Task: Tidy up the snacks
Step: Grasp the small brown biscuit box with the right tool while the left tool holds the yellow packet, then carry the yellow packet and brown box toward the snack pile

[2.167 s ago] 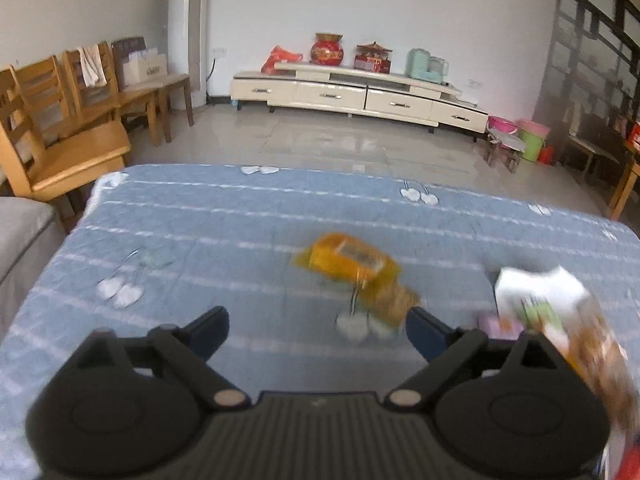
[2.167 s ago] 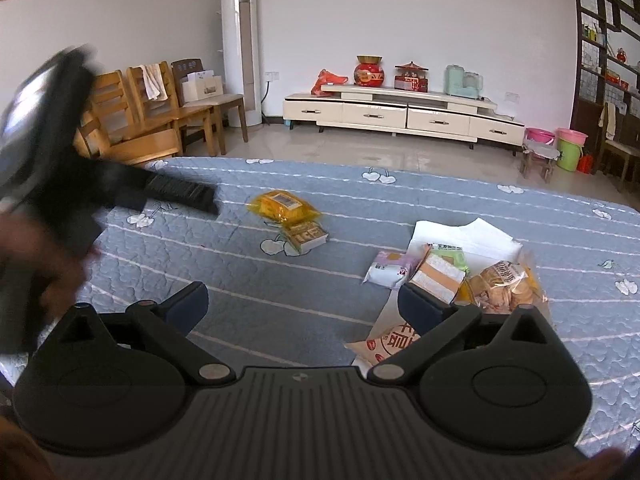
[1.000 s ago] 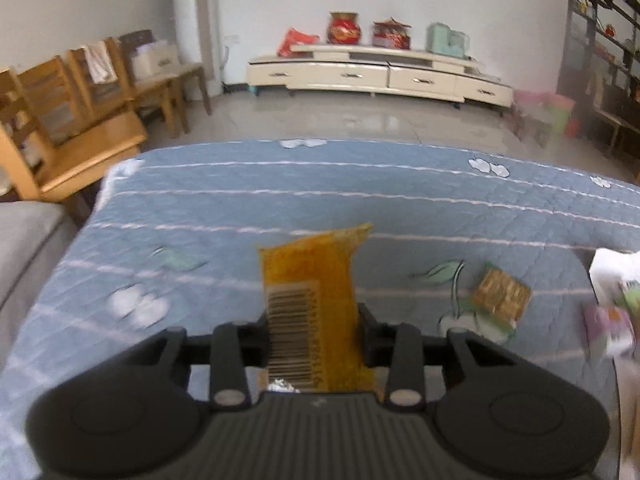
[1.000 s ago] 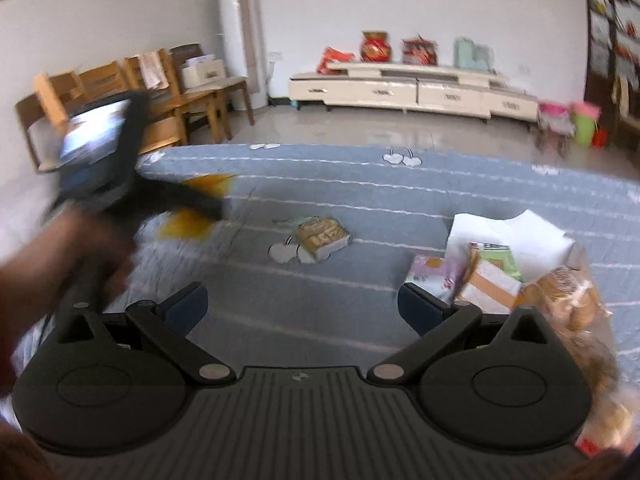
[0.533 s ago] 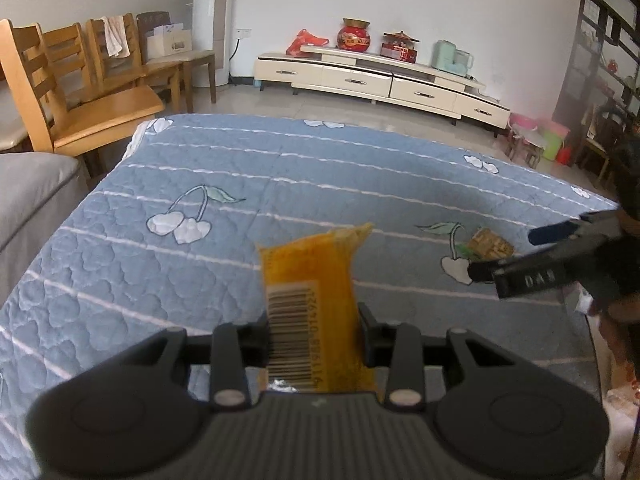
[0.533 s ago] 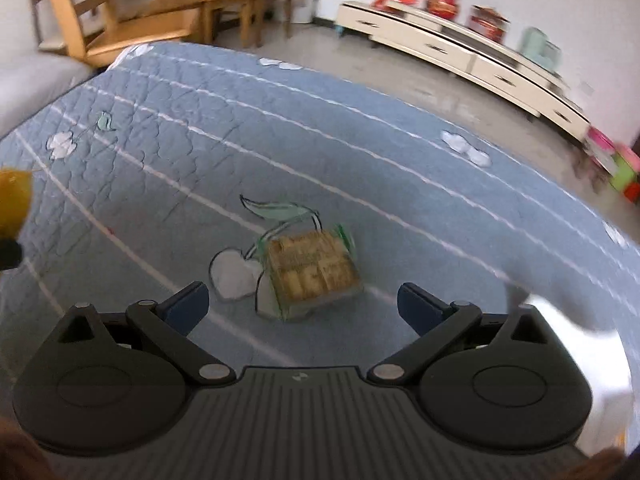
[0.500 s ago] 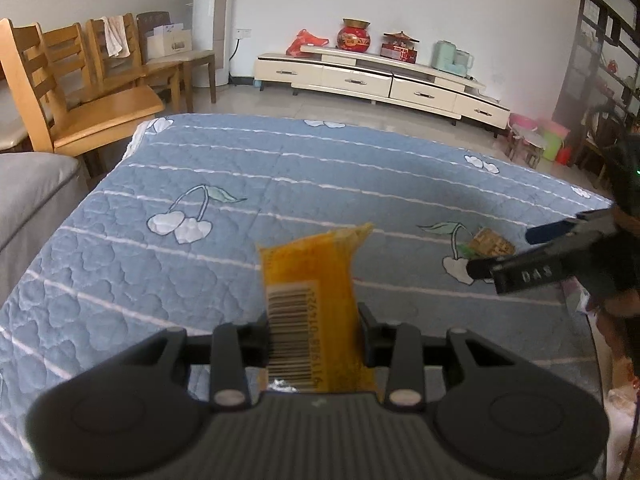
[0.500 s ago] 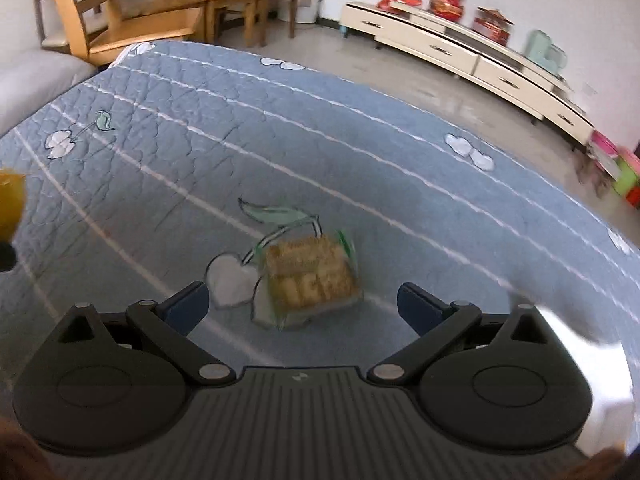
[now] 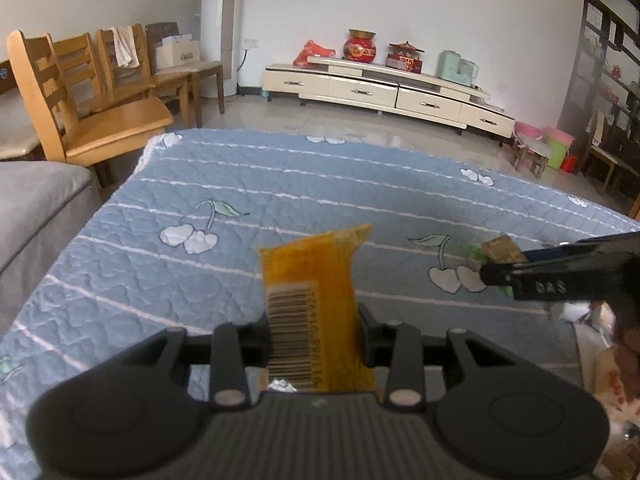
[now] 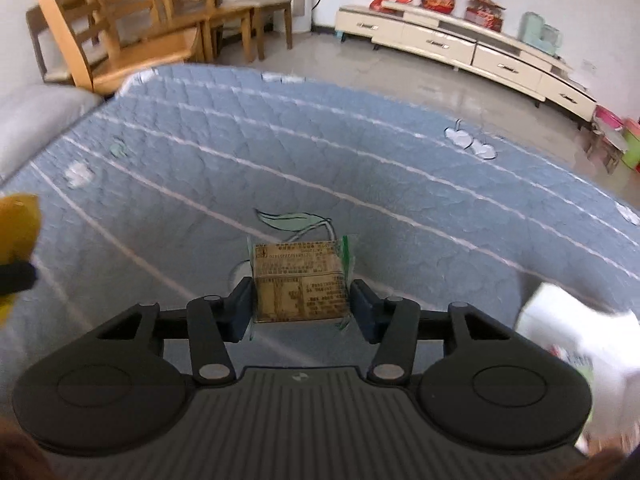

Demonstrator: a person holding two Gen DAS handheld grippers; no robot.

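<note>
My left gripper [image 9: 313, 330] is shut on a yellow snack packet [image 9: 312, 280] with a barcode and holds it above the blue quilt [image 9: 280, 184]. My right gripper [image 10: 301, 309] is shut on a tan square snack packet [image 10: 300, 280] with a clear green-edged wrapper, just over the quilt [image 10: 320, 152]. In the left wrist view the right gripper [image 9: 560, 276] reaches in from the right and covers most of the tan packet [image 9: 498, 249]. The yellow packet [image 10: 16, 220] shows at the left edge of the right wrist view.
A white sheet with more snack packets [image 10: 576, 340] lies at the right on the quilt. Wooden chairs [image 9: 96, 92] stand beyond the far left corner. A grey sofa arm [image 9: 32, 208] borders the left side.
My right gripper has come down around the tan packet and closed on it. My left gripper still holds the yellow packet in about the same place.
</note>
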